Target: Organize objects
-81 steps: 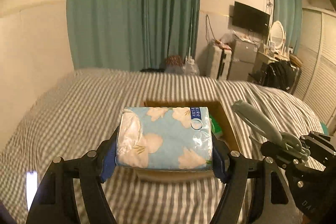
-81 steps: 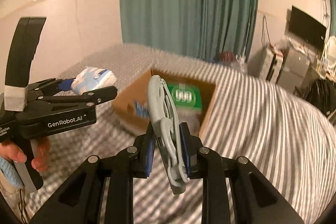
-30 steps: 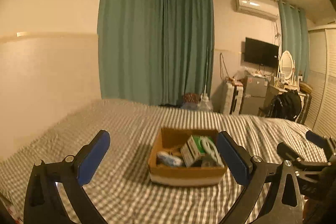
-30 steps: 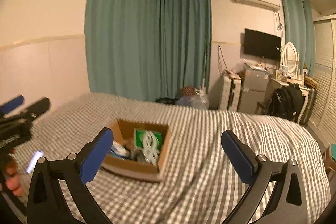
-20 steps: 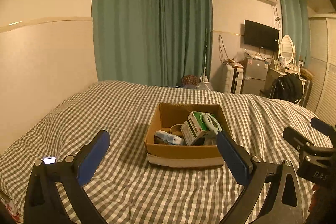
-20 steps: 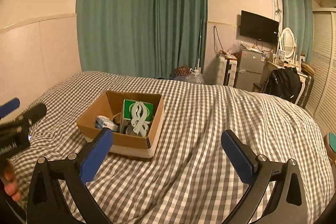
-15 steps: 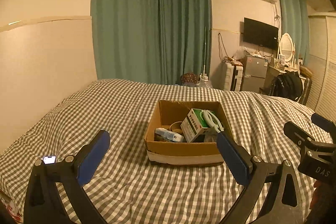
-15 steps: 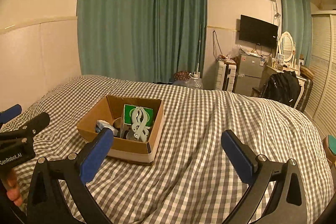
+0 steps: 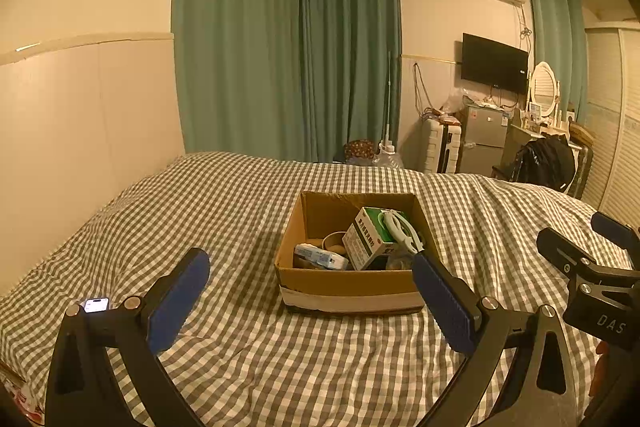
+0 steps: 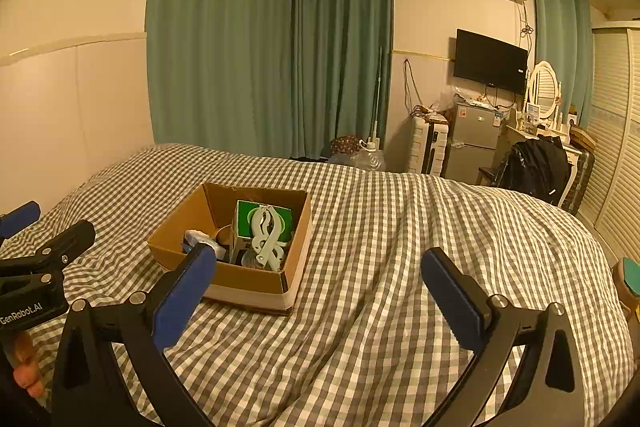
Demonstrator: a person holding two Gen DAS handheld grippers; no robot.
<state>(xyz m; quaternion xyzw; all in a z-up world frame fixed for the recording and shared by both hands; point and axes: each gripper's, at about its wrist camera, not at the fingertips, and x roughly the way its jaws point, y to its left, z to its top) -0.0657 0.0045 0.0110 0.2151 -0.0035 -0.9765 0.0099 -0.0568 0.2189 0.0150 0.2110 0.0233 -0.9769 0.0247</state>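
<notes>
Our left gripper (image 9: pixel 310 289) and right gripper (image 10: pixel 318 281) both gape wide — empty. Cardboard box (image 9: pixel 348 287) on the checked bed (image 9: pixel 200 211) holds a green carton (image 9: pixel 370 233), pale clip (image 10: pixel 266 233).

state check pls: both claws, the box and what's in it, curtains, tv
left claw: open, empty
right claw: open, empty
cardboard box: top open, resting on the bed
green carton: in the box, tilted
white clip: in the box, lying on the carton
tissue pack: in the box, lying flat
curtains: drawn shut
tv: screen dark
</notes>
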